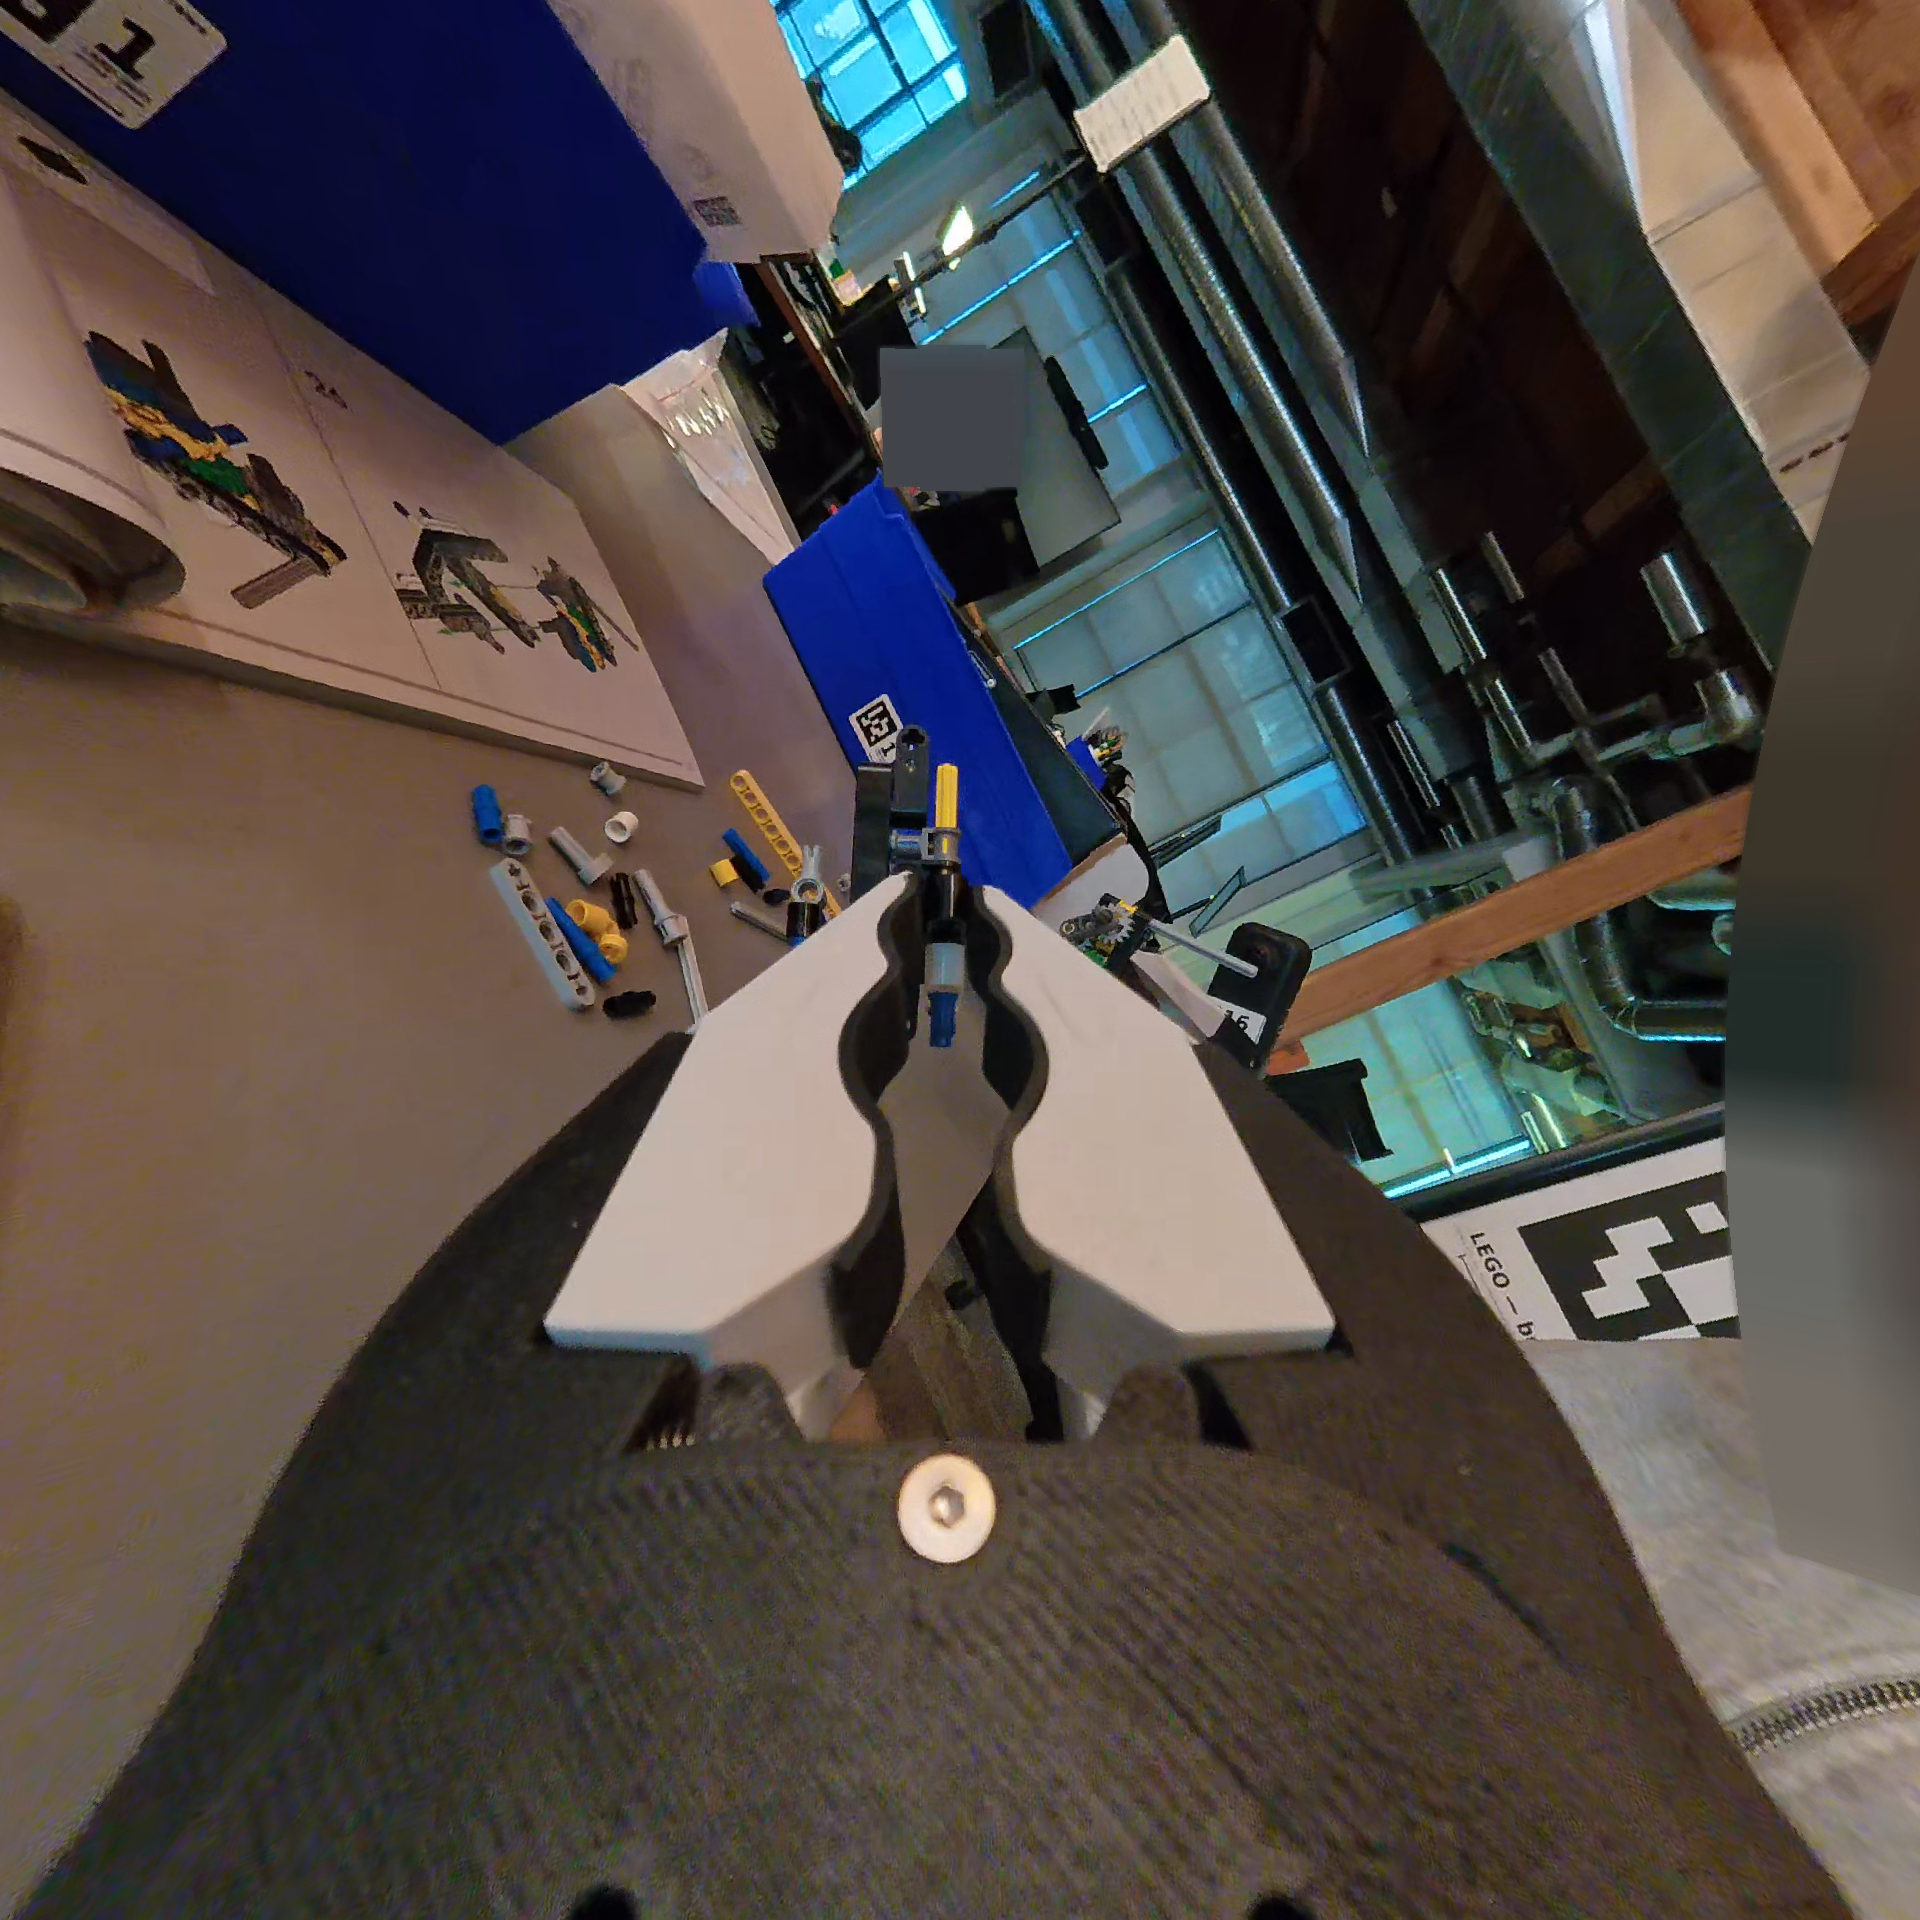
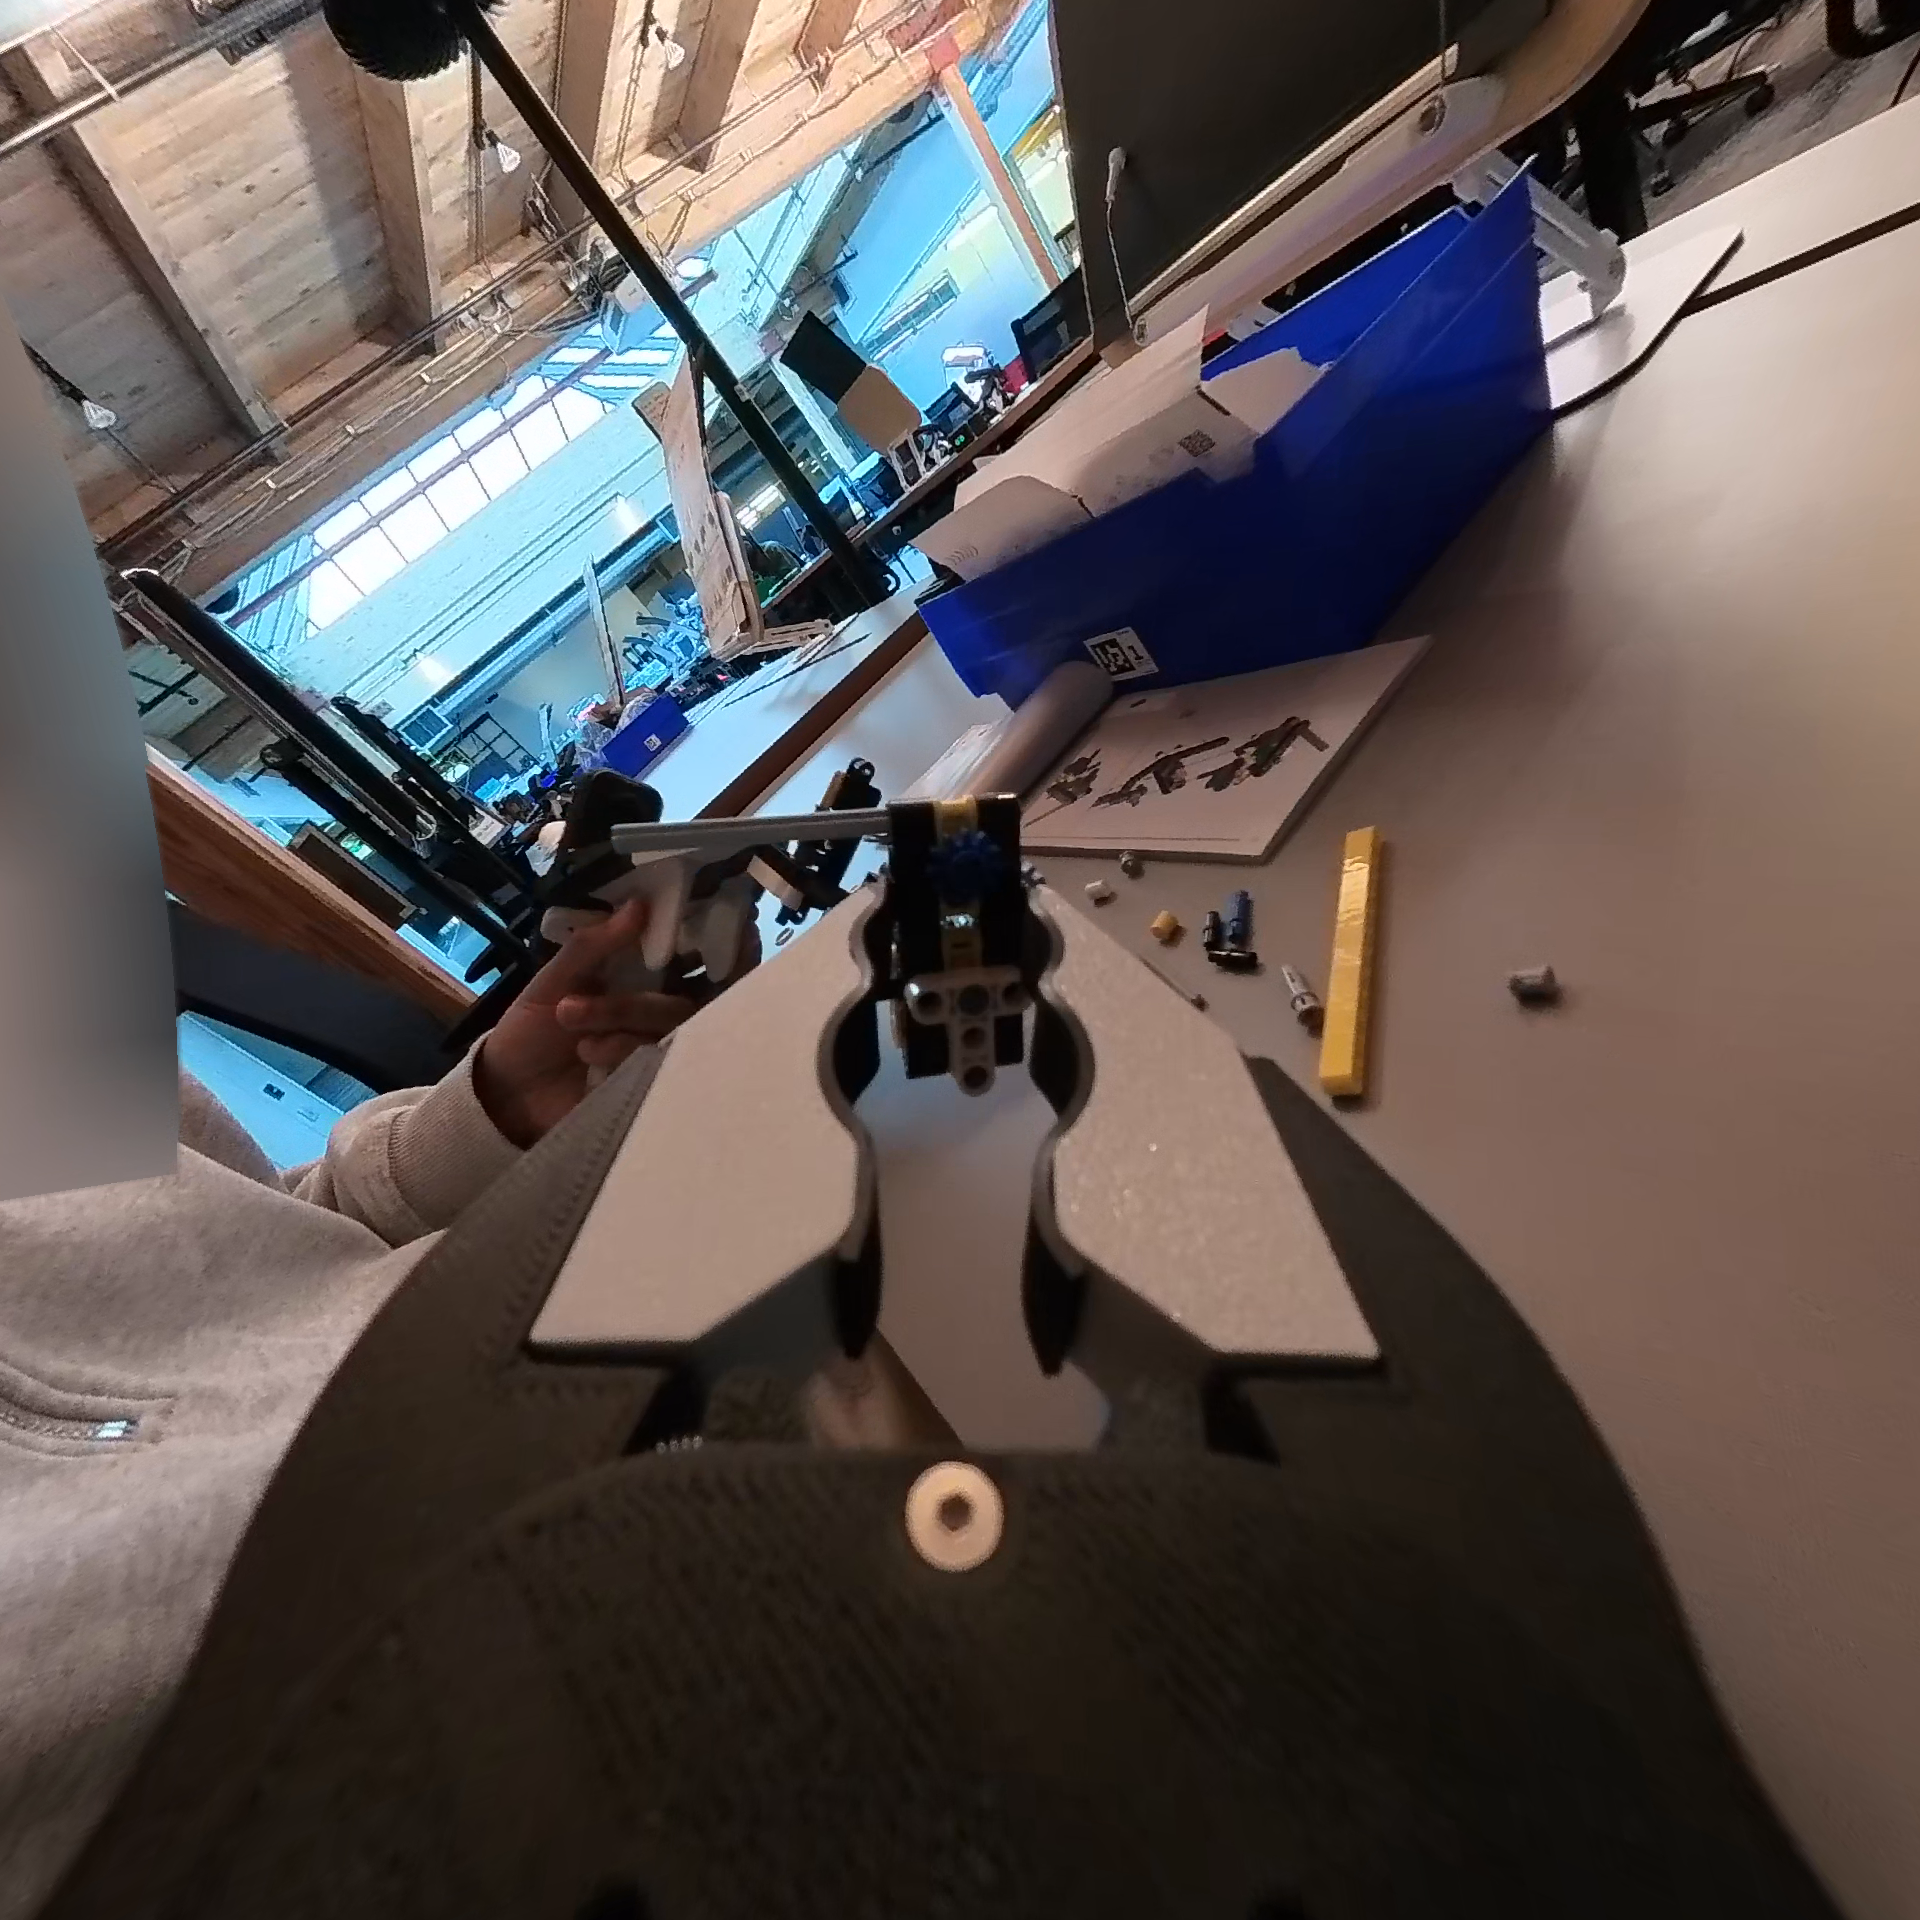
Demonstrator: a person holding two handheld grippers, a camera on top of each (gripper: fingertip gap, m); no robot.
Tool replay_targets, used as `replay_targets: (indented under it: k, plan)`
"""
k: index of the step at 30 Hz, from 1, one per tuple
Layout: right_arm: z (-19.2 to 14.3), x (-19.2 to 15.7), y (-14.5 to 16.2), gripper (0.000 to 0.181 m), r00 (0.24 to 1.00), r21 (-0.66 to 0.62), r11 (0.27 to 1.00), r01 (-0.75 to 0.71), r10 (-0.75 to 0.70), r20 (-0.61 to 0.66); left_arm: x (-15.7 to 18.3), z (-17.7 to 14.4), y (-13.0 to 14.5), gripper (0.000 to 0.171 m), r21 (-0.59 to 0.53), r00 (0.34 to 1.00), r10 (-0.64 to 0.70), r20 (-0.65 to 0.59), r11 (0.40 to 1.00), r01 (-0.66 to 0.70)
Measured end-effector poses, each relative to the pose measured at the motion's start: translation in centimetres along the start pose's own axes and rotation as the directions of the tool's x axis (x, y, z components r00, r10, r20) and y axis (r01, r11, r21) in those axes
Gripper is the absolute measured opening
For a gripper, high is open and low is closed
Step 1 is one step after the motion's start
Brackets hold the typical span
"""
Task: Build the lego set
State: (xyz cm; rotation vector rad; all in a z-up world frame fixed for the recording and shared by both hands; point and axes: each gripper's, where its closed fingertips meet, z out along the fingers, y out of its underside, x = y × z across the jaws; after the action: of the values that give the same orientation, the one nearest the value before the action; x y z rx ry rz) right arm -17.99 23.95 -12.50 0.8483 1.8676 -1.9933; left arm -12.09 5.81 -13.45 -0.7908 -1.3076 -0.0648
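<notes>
My left gripper (image 1: pixel 940 899) is shut on a small lego sub-assembly (image 1: pixel 940 831): a black piece with a yellow axle, a grey connector and a blue pin. It is held up above the table. My right gripper (image 2: pixel 956 920) is shut on a black frame assembly (image 2: pixel 951 883) with a blue gear, a grey T-piece and a long grey axle (image 2: pixel 748 828) that sticks out to the left. In the right wrist view the left gripper (image 2: pixel 665 904) is held by a hand beside that axle's far end. In the left wrist view the right gripper's assembly (image 1: pixel 1112 925) shows just to the right, apart from mine.
Several loose lego parts (image 1: pixel 582 904) lie on the grey table, with an open instruction booklet (image 1: pixel 364 499) behind them. Blue bins (image 1: pixel 914 686) stand at the back. In the right wrist view a long yellow beam (image 2: pixel 1351 956), small parts (image 2: pixel 1226 925), the booklet (image 2: pixel 1216 758) and a blue bin (image 2: pixel 1299 499) are to the right. One gripper's finger ends stand about 20 centimeters off the other's.
</notes>
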Motion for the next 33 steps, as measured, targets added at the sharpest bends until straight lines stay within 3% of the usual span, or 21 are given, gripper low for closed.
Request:
replay_targets:
  k: [13,18,23,33]
  plan:
    - [0.0,0.0,0.0,0.022,1.000,0.000,1.000,-0.003,0.003,0.002,-0.2,0.0,0.0,0.003,-0.001,1.000,0.009,0.021,1.000,-0.009]
    - [0.1,-0.1,0.0,0.022,1.000,-0.001,1.000,-0.003,0.003,0.004,0.0,-0.2,-0.1,0.003,-0.051,0.968,0.219,0.126,0.975,-0.214]
    - [0.1,-0.1,0.1,0.022,1.000,-0.003,1.000,-0.006,0.006,0.009,0.6,-0.2,0.4,0.004,-0.194,0.835,0.506,0.218,0.861,-0.471]
    - [0.0,-0.3,-0.1,0.022,1.000,0.005,1.000,-0.002,0.002,0.012,1.3,0.0,1.1,0.004,-0.246,0.829,0.533,0.168,0.838,-0.488]
